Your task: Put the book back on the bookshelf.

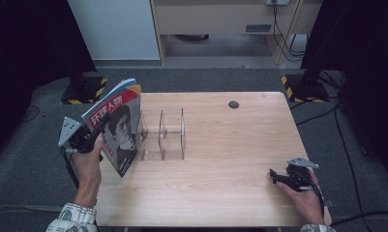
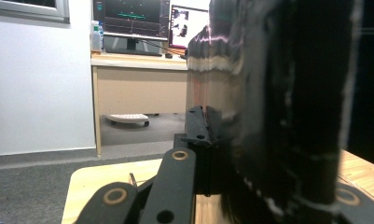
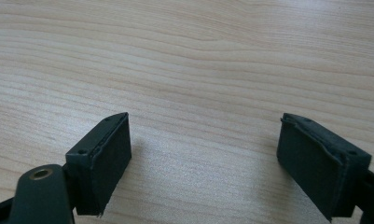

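Observation:
A magazine (image 1: 116, 128) with a red title band and a portrait cover stands upright at the table's left edge, held by my left gripper (image 1: 96, 135), which is shut on its lower edge. In the left gripper view the magazine (image 2: 287, 107) looms dark and blurred against the jaws of that gripper (image 2: 208, 135). Just right of the magazine stands a clear acrylic rack (image 1: 162, 135) with upright dividers. My right gripper (image 1: 275, 176) rests low on the table near the front right corner, open, with bare wood between its fingers (image 3: 105, 158).
The wooden table (image 1: 230, 159) has a round cable hole (image 1: 233, 104) at the back. Beyond it stand a wooden desk (image 1: 220, 19) and dark stands with striped bases (image 1: 298, 87). Monitors (image 2: 133, 18) sit on a desk in the left gripper view.

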Motion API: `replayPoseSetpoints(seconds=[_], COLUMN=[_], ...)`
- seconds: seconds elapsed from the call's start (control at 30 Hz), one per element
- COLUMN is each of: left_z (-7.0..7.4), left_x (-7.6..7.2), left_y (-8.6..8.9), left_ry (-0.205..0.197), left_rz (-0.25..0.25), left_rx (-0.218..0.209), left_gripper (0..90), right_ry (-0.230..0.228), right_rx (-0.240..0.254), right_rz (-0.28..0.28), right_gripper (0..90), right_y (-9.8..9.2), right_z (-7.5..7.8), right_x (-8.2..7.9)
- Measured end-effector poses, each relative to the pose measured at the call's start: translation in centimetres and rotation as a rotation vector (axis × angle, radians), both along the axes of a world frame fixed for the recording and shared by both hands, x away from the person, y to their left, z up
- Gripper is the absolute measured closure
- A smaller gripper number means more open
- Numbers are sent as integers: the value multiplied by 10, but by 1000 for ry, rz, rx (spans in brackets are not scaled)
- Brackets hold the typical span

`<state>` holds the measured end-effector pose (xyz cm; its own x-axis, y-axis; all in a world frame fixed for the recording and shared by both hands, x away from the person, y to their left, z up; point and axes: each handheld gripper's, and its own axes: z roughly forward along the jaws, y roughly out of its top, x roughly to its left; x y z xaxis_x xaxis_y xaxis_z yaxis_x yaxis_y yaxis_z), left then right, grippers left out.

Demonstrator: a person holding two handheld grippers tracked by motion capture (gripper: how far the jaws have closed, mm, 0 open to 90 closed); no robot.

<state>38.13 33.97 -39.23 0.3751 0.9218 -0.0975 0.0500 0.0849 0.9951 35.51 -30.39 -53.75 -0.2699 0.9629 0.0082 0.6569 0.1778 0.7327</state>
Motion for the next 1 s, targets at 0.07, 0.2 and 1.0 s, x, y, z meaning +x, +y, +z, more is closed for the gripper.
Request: replayPoseSetpoints(seconds=[0.07, 0.2, 1.0], left_z=[-1, -2, -10], left_x=[-1, -3, -13], left_y=[0, 0, 3], left_ry=[0, 3, -11], left_rz=[3, 7, 30], left_rx=[-3, -8, -18], left_gripper=[863, 860, 860], right_ry=[0, -1, -1], right_rx=[0, 1, 1], right_rz=[0, -3, -1], right_gripper=[178, 178, 177], right_y=[0, 0, 0], right_z=[0, 0, 0], right_x=[0, 0, 0])
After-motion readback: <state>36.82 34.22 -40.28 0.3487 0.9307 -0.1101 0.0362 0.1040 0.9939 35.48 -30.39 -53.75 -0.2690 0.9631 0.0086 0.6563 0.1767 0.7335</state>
